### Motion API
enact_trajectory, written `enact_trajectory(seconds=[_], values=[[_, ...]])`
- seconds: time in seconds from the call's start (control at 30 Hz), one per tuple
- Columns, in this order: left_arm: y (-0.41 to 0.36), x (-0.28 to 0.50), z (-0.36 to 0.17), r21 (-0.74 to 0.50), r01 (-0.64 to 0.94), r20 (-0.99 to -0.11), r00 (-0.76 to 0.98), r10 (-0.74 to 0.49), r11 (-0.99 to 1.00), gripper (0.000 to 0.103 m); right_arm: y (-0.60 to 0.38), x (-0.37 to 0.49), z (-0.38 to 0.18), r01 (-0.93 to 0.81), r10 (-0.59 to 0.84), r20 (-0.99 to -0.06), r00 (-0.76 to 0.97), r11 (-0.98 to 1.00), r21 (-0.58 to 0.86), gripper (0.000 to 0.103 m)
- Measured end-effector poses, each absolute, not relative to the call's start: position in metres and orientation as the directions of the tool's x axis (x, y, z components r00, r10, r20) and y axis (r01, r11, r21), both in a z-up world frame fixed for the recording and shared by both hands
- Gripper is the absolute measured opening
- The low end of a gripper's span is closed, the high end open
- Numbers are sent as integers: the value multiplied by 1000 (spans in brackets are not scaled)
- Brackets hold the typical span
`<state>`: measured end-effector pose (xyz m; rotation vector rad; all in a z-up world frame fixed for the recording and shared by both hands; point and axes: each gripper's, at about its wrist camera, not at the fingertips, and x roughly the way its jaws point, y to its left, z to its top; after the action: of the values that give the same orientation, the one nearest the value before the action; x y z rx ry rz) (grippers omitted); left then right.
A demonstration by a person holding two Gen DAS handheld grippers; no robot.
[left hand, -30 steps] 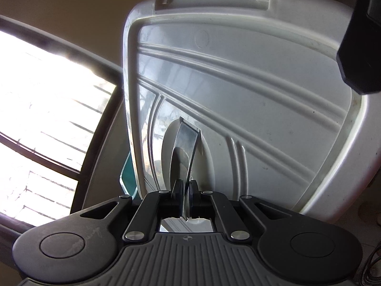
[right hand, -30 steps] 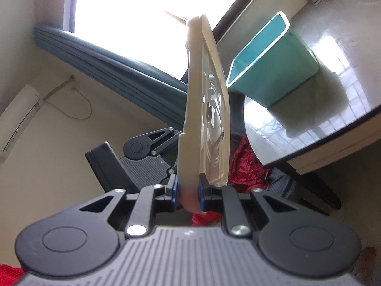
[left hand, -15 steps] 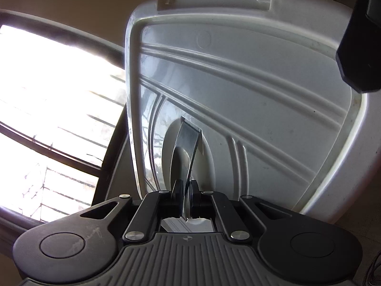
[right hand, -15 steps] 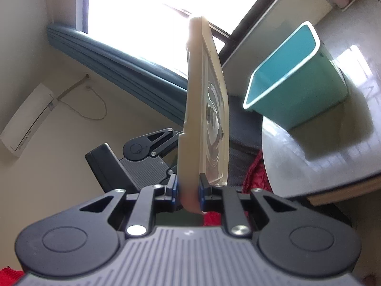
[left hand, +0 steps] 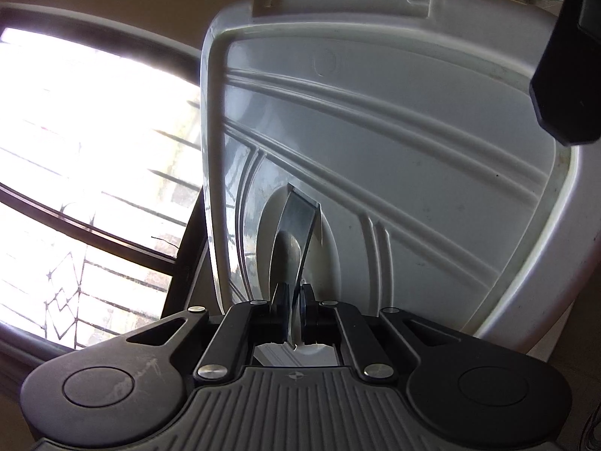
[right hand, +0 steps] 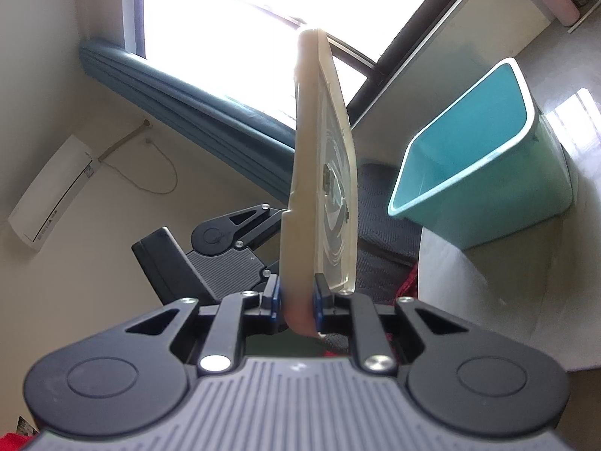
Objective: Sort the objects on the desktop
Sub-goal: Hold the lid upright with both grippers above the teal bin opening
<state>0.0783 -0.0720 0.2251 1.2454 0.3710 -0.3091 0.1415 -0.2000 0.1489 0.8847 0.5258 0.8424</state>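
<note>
White moulded plastic, ribbed with curved ridges: a broad rounded tray (left hand: 394,143) fills most of the left wrist view, tilted up on edge. Left tongs (left hand: 295,314) pinch a thin bright metal clip-like tab (left hand: 298,221) standing out of the tray's oval recess, low centre of frame. Right tongs (right hand: 296,300) clamp the tray's thick cream rim (right hand: 300,173) (seen edge-on here, running straight up the middle of the frame). Behind the tray, at left centre, the left tool's black body shows. Teal rectangular plastic bin (right hand: 484,173) stands at the right of the right wrist view, on a pale glossy surface (right hand: 488,300), empty inside as far as visible. Bright window (right hand: 233,26) upper centre; white wall air-conditioner (right hand: 49,195) far left.
</note>
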Motion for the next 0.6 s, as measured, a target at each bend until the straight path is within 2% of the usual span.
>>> enact_trajectory(seconds=[0.3, 0.6], values=[[-81, 142, 224, 862, 417, -439, 898, 13, 288, 10, -213, 197, 152, -412, 828, -78, 555, 355, 839, 18], [-90, 162, 211, 854, 442, -455, 890, -19, 273, 10, -221, 243, 151, -387, 806, -98, 584, 382, 839, 18]])
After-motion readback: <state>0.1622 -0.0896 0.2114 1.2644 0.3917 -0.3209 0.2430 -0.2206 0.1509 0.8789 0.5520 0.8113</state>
